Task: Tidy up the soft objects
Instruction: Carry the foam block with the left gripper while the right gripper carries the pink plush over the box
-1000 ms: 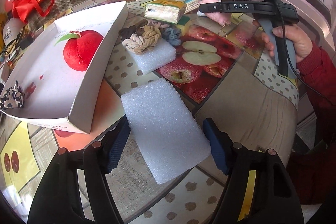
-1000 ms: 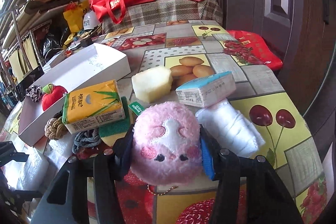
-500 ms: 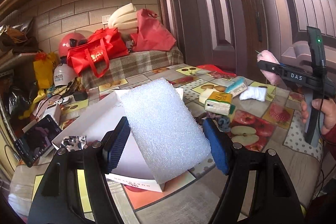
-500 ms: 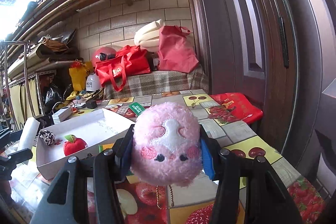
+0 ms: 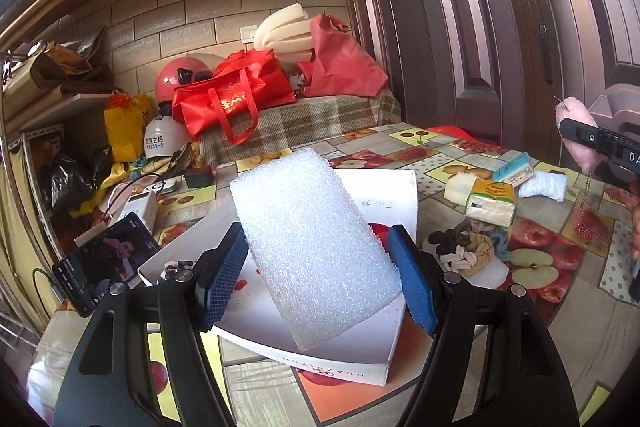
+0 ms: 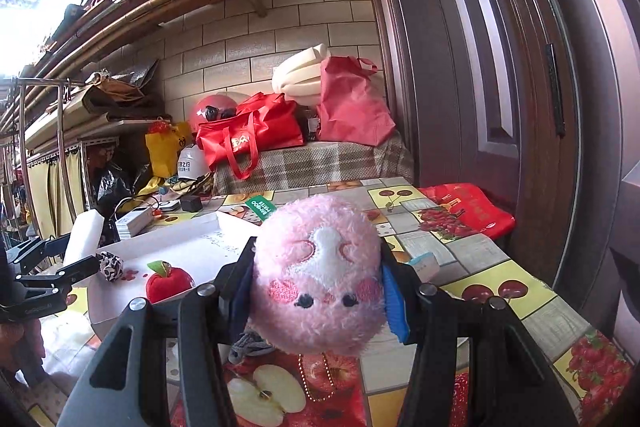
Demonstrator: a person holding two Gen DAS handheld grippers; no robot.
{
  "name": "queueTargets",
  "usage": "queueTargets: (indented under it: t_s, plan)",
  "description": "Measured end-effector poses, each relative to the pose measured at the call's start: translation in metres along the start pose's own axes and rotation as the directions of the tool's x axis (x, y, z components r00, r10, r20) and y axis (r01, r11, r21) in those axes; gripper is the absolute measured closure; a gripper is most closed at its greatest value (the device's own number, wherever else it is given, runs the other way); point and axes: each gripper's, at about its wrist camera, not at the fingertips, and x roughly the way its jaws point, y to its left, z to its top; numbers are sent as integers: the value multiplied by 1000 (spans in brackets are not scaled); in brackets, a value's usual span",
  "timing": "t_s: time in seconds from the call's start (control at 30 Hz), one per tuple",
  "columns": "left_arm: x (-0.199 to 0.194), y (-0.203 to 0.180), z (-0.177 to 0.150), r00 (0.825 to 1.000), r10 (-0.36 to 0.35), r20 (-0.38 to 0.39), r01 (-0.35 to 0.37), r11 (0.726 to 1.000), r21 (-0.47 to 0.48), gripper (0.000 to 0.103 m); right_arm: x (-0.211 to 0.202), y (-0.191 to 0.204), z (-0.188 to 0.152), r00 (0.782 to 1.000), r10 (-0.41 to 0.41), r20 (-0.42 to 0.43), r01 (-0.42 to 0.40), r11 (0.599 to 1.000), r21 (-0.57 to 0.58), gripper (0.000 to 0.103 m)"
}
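My left gripper (image 5: 316,275) is shut on a white foam block (image 5: 312,243) and holds it in the air over the white cardboard box (image 5: 376,355). My right gripper (image 6: 316,291) is shut on a pink plush toy (image 6: 318,275), lifted above the table; it also shows at the far right of the left wrist view (image 5: 576,131). In the box lie a red plush apple (image 6: 168,281) and a black-and-white scrunchie (image 6: 109,265). On the table lie a knotted rope bundle (image 5: 468,247), a tissue pack (image 5: 490,201), a second foam block (image 5: 484,273) and a white cloth roll (image 5: 544,185).
The table has a fruit-patterned cloth (image 6: 500,291). A phone (image 5: 104,259) stands left of the box. Red bags (image 5: 236,95) and a helmet (image 5: 176,79) sit on a plaid-covered bench behind. A dark wooden door (image 6: 500,67) is at the right.
Both grippers lifted their loads off the table and tilted up. The foam block now hangs over the box; the plush has risen clear of the tissue pack and cloth roll.
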Motion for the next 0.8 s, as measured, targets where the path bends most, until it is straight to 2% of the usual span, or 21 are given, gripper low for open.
queueTargets:
  t_s: [0.2, 0.47, 0.8]
  plan:
    - [2, 9, -1, 1000, 5, -8, -6, 999, -44, 31, 3, 11, -2, 1000, 26, -11, -26, 1000, -12, 48]
    - [12, 28, -3, 999, 47, -21, -49, 993, -104, 31, 6, 26, -2, 998, 60, -23, -61, 998, -34, 48]
    - [26, 37, 0, 995, 98, -15, -99, 992, -76, 31, 12, 39, -2, 996, 87, -35, -89, 995, -53, 48]
